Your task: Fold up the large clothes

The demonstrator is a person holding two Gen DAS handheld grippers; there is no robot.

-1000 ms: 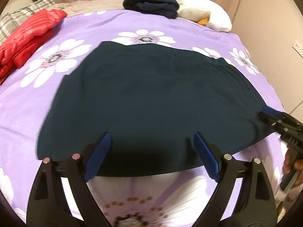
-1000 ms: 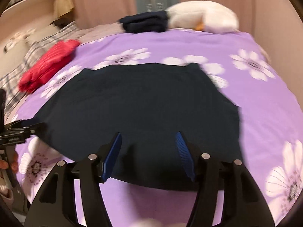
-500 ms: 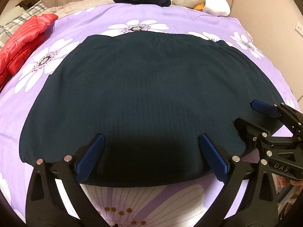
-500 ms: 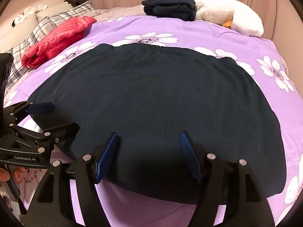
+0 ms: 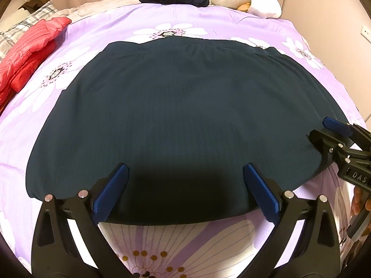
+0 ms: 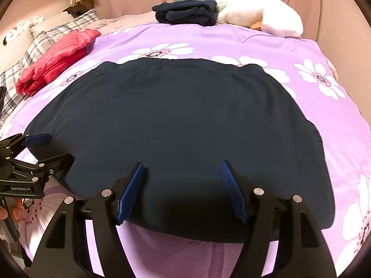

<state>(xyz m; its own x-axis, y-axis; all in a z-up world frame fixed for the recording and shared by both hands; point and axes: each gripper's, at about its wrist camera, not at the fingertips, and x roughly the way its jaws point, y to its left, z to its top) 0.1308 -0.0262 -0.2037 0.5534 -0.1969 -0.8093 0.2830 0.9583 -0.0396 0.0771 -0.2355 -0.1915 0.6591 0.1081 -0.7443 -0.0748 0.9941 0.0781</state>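
Dark garment (image 5: 180, 120) flat on bedspread (image 5: 208, 23)

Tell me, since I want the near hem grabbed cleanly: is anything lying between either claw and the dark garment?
Nothing visible does. The dark garment lies flat on the purple bedspread, and the left claw and right claw stand open at its near edge. The red jacket lies apart, far left.

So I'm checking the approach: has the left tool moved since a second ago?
Yes. The left tool has come in over the garment's near hem, lower toward the bed.
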